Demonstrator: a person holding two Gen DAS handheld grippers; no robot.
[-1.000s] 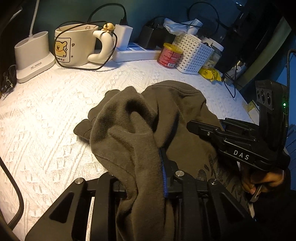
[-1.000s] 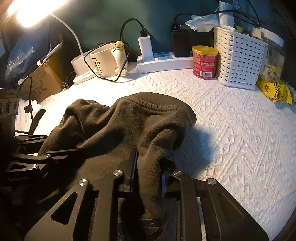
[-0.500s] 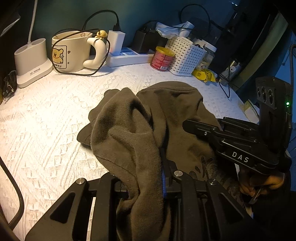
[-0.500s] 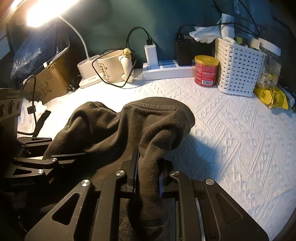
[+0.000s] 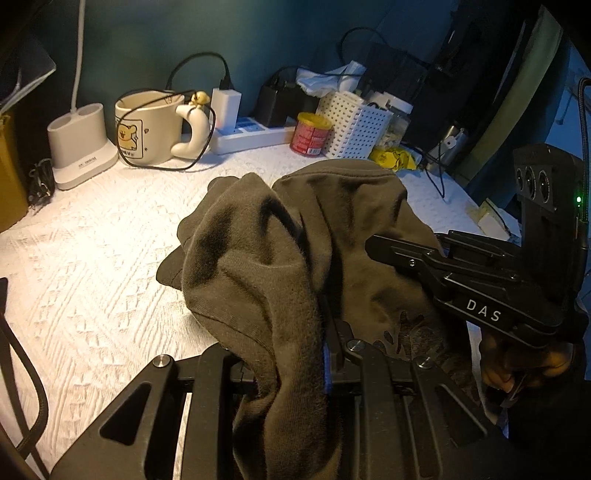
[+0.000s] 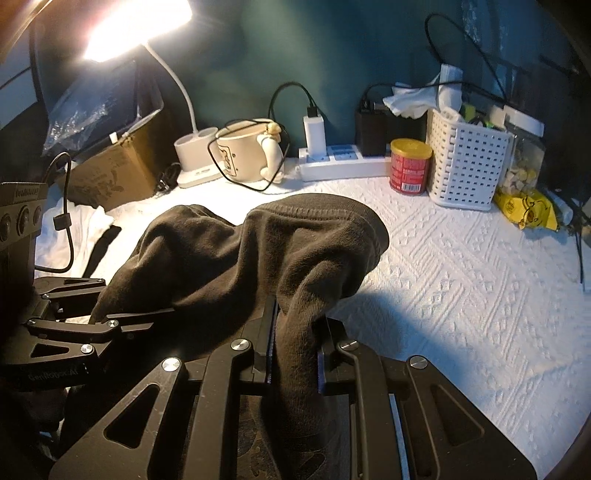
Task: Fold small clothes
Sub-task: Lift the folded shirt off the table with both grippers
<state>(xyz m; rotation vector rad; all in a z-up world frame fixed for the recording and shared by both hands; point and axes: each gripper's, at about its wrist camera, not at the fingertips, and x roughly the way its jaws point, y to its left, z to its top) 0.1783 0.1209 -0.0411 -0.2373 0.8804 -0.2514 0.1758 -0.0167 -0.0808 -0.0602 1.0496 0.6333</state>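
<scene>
Dark olive garment (image 5: 295,236) bunched in a mound on white textured cloth (image 5: 92,258), lifted at the near side into both tools. Left gripper (image 5: 295,365) clenched on a thick fold of it, fabric spilling down over the jaws and hiding the left finger. Right gripper (image 6: 295,347) likewise clamped on a rolled fold, ribbed hem (image 6: 325,214) arching up and over just ahead. From the left wrist view, right gripper (image 5: 376,245) reaching in from the right side, tips against the garment. From the right wrist view, left gripper (image 6: 168,314) entering from the left, tips buried in fabric. Behind, along the teal wall: mug (image 5: 147,129), power strip (image 6: 340,162), red tin (image 6: 410,166), white basket (image 6: 465,166), lit lamp (image 6: 136,29).
</scene>
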